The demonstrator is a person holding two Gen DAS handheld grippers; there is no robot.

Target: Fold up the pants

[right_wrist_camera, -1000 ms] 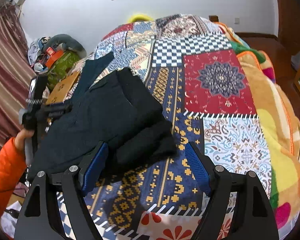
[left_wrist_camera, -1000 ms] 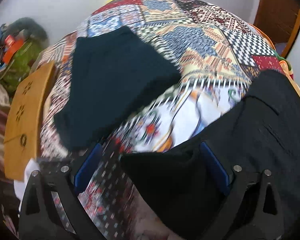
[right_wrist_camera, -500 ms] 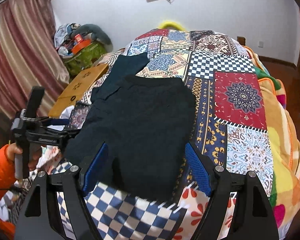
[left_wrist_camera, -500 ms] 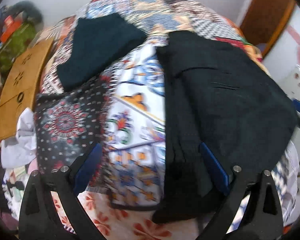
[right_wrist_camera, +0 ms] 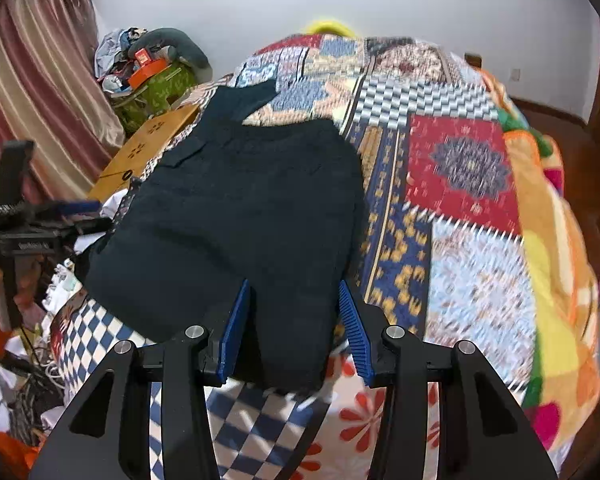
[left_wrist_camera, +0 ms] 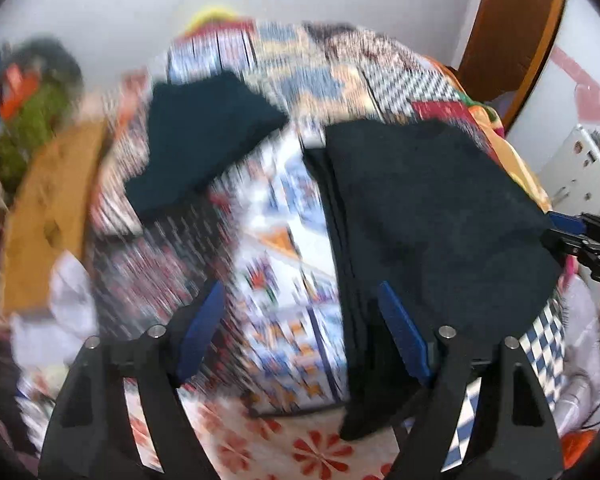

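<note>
Dark folded pants [right_wrist_camera: 244, 208] lie flat on the patchwork quilt [right_wrist_camera: 460, 168], near its front edge. They also show in the left wrist view [left_wrist_camera: 432, 216]. My right gripper [right_wrist_camera: 294, 328] is partly closed, its blue pads on either side of the pants' near edge, not clamped. My left gripper [left_wrist_camera: 300, 332] is open, its right pad over the pants' left edge, and it holds nothing. A second dark folded garment [left_wrist_camera: 204, 140] lies farther back on the left. The left gripper also shows at the left of the right wrist view [right_wrist_camera: 76, 212].
A wooden board [right_wrist_camera: 148, 148] leans at the bed's left side. A heap of bags and clothes [right_wrist_camera: 152, 68] sits by the striped curtain [right_wrist_camera: 32, 92]. A wooden door [left_wrist_camera: 512, 28] stands at the right. The bed's front edge drops off below the grippers.
The right gripper's jaws have narrowed around the pants' near edge. The left gripper has tilted up and shifted slightly; its view is blurred. The pants lie flat as before.
</note>
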